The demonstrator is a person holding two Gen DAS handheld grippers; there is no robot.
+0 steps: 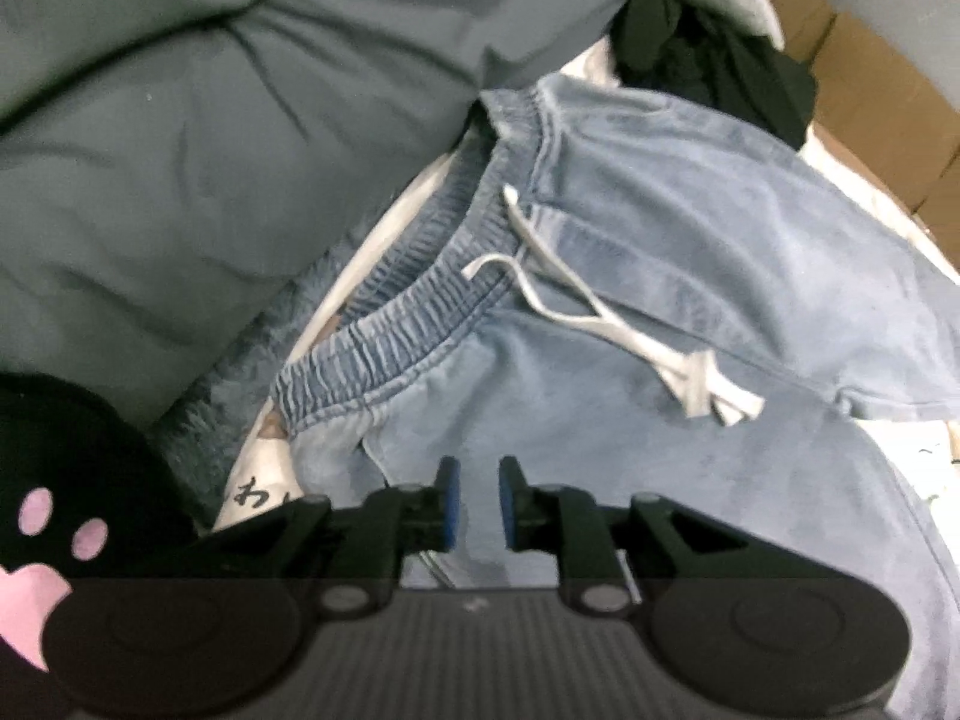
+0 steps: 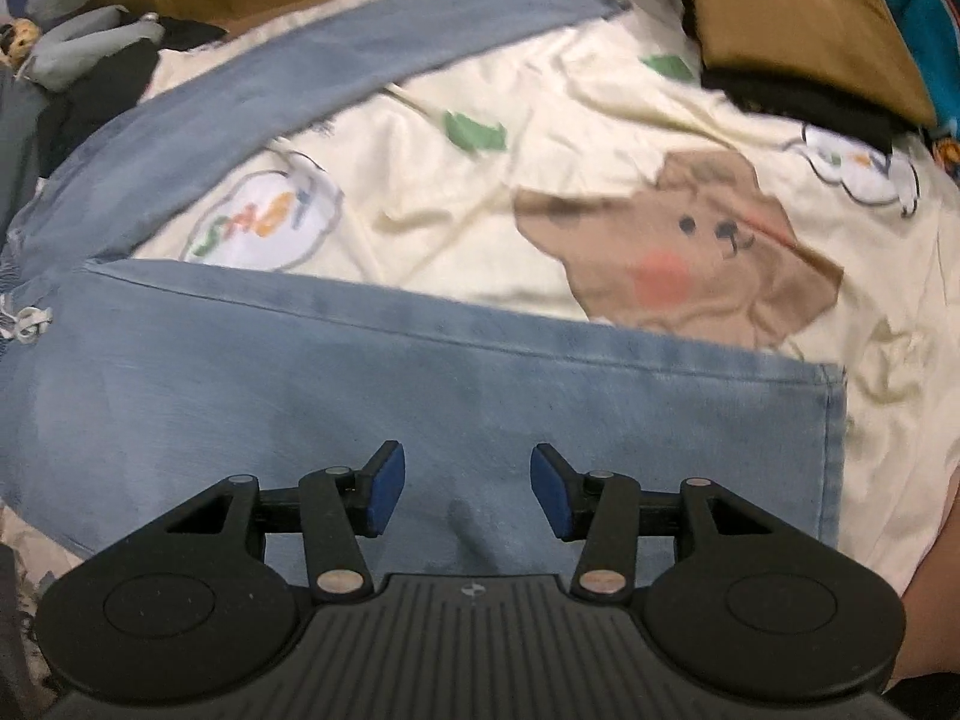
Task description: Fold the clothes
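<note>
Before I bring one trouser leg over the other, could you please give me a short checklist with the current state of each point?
1. Left gripper free of cloth: ok, narrow gap, nothing between the fingers.
2. Right gripper ready to grasp: ok, wide open above the near leg.
3. Both legs spread apart: ok, the far leg angles away, with the cream blanket showing between them.
4. Near leg hem flat: ok.
5. Drawstring tucked in: not ok, it lies loose on the front.
6. Waistband flat: not ok, it stands open and bunched against the grey cushion.
</note>
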